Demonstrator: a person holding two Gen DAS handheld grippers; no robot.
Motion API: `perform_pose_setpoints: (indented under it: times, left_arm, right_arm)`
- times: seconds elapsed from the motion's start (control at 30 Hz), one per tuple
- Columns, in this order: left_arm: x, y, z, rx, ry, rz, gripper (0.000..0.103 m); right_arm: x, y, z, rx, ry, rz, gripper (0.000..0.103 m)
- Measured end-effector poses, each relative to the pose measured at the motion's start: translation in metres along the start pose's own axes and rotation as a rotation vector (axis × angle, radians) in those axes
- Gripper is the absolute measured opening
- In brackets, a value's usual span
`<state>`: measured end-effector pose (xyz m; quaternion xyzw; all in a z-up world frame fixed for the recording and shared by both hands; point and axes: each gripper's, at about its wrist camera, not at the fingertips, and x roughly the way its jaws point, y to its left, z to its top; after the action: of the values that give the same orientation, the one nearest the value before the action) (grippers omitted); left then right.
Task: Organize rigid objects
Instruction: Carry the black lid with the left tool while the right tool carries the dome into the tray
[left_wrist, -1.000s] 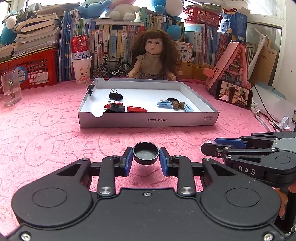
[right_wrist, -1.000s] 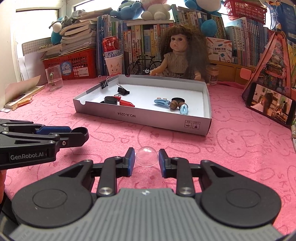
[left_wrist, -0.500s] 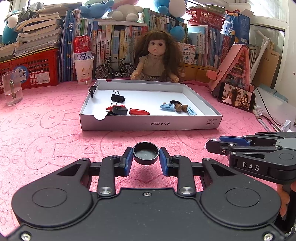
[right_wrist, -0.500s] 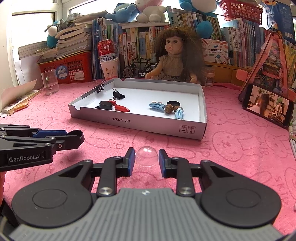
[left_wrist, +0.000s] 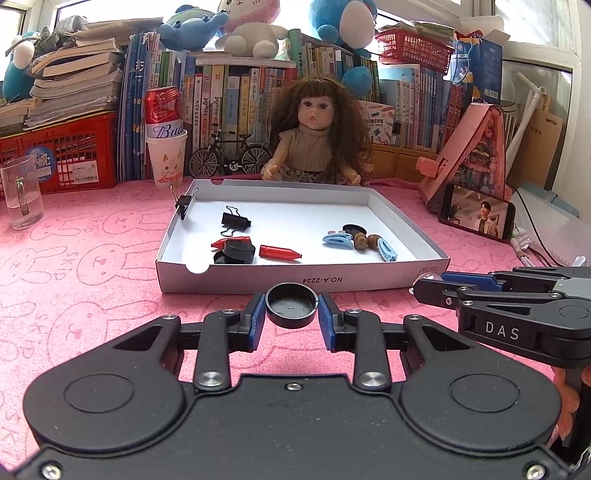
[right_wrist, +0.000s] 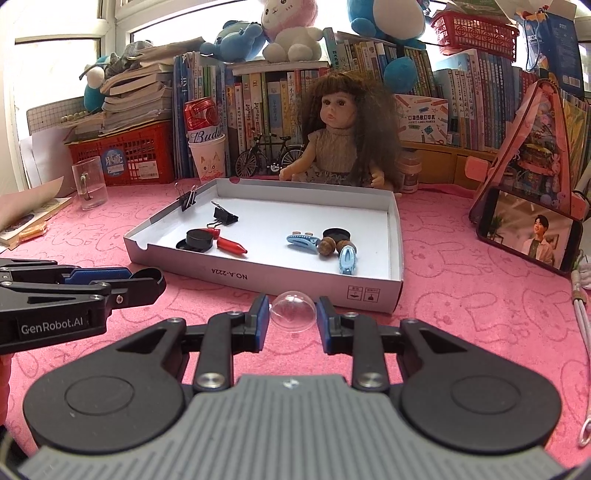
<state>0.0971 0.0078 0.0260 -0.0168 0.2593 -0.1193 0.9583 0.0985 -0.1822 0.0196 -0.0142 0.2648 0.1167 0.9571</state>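
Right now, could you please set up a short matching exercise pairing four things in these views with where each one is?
Things:
1. black cap
2. clear dome
3. red crayon
4. binder clip

Places:
A. clipped on the white tray's left wall
B. between the left gripper's fingers
C. lying on the tray floor
D. between the right gripper's fingers

Pairs: 1-B, 2-D, 3-C, 4-A

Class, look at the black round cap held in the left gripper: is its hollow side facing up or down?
Facing up. In the left wrist view the black cap shows its raised rim and recessed inside, pinched between the left gripper fingers, short of the white tray.
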Motion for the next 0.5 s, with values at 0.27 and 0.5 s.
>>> perform_pose_setpoints:
  times: [0.27, 0.5]
  left_arm:
    - [0.01, 0.003, 0.015, -0.012, -0.023, 0.014, 0.029]
    - [0.026, 0.005, 0.027, -0.034, -0.029, 0.023, 0.029]
  right_arm:
    - [0.005, -0.003, 0.009, 0.001, -0.017, -0.014, 0.033]
    - [0.014, -0.009, 0.02, 0.019, -0.028, -0.027, 0.033]
